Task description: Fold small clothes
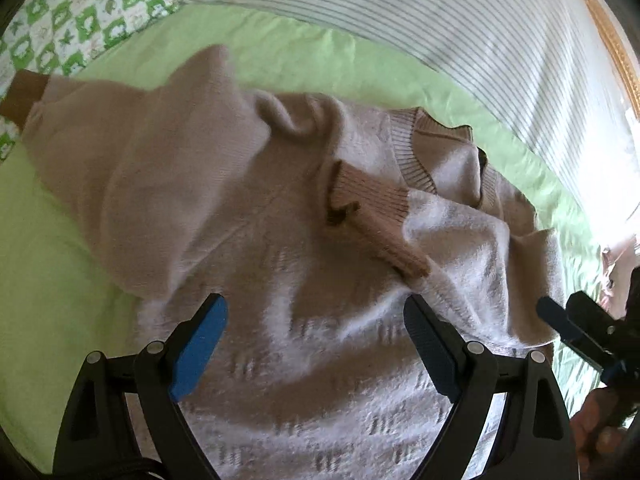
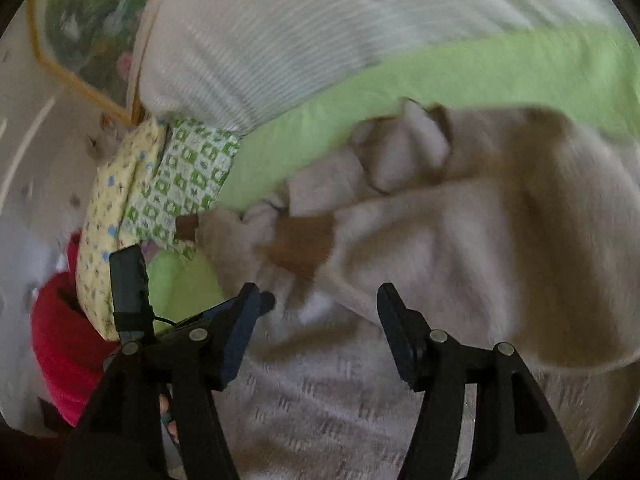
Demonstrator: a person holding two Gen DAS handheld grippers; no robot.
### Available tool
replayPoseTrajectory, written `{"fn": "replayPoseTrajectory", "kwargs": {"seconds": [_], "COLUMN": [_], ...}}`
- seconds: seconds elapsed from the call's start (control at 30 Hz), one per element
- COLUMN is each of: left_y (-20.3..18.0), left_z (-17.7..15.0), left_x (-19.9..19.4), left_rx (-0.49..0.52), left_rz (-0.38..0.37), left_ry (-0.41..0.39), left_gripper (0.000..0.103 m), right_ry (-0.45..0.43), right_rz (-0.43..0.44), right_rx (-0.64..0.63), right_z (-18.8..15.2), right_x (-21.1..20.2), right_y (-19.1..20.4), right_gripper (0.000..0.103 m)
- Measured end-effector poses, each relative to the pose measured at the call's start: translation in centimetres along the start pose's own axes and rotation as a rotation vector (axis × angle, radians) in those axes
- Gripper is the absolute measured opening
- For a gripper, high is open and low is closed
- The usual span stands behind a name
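A small pale beige knit sweater [image 1: 208, 184] with brown ribbed cuffs lies on a light green sheet [image 1: 48, 280]. One sleeve is folded across the chest, its brown cuff [image 1: 372, 216] near the V-neck collar [image 1: 416, 152]. The other sleeve stretches to the far left, ending in a brown cuff [image 1: 24, 92]. My left gripper [image 1: 316, 320] is open and empty just above the sweater's body. My right gripper [image 2: 316, 308] is open and empty over the same sweater [image 2: 460, 240], near the folded cuff [image 2: 304, 244]; it also shows in the left wrist view [image 1: 560, 316] at the sweater's right edge.
A striped white duvet [image 1: 460, 28] lies along the far side of the bed. A green-and-white checked pillow [image 1: 80, 12] sits at the far left, also seen in the right wrist view [image 2: 184, 184] beside a yellow patterned pillow [image 2: 108, 216] and a red cloth [image 2: 64, 344].
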State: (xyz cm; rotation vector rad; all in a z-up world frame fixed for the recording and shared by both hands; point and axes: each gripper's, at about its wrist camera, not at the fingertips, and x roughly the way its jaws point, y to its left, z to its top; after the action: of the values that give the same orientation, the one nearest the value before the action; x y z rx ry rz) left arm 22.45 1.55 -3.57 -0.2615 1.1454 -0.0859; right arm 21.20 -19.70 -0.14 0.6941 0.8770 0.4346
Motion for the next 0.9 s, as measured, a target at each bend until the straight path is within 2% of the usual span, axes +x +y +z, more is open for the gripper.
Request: {"fn": "replayPoseTrajectory", "kwargs": {"seconds": [0.1,0.27,0.3,0.33,0.4,0.43,0.53,0.6,0.7,0.83,0.9], "left_y": [-1.1,-2.6,-2.9,-3.1,-3.5,-3.4,-2.3,-0.9,1.7,3.7,3.4], "left_z": [1.0,2.9,3.4,3.7,4.3,4.4,3.9,3.0,1.7,0.4,0.1], "left_x": [1.9,4.7,5.3,5.9,6.2,5.5,0.8,-1.8,-1.3,-0.2,0.2], "left_rx": [-0.034,-0.141,-0.155,-0.154,-0.133,-0.127,-0.103,-0.074,-0.071,-0.091,-0.088], "left_rz": [-0.045,-0.093,-0.081,-0.069,-0.067,-0.085,-0.136,-0.117,-0.108,-0.095,-0.090], "left_ry": [0.041,0.073,0.077,0.074,0.082,0.061,-0.066,-0.137,-0.111,-0.091,-0.092], "left_gripper": [0.090,0.090,0.083,0.052,0.017,0.008,0.007,0.007,0.007,0.007,0.007], "right_ry": [-0.050,-0.137,-0.150,-0.161,-0.191,-0.208,-0.267,-0.295,-0.293,-0.225,-0.180], "right_rz": [-0.056,-0.129,-0.139,-0.146,-0.165,-0.171,-0.226,-0.267,-0.320,-0.374,-0.376], "right_rx": [0.046,0.115,0.124,0.132,0.154,0.159,0.164,0.178,0.217,0.230,0.216], "right_z": [-1.9,-1.9,-1.8,-1.8,-1.7,-1.6,-1.1,-0.6,0.2,1.6,2.4], "right_x": [-1.8,-5.4,-6.0,-6.3,-7.6,-8.5,-10.6,-11.2,-10.9,-8.3,-6.5], "right_y": [-2.5,-5.9,-6.4,-6.7,-7.5,-8.1,-9.2,-9.8,-11.8,-14.0,-14.5], "right_gripper": [0.062,0.062,0.062,0.062,0.062,0.062,0.062,0.062,0.062,0.062,0.062]}}
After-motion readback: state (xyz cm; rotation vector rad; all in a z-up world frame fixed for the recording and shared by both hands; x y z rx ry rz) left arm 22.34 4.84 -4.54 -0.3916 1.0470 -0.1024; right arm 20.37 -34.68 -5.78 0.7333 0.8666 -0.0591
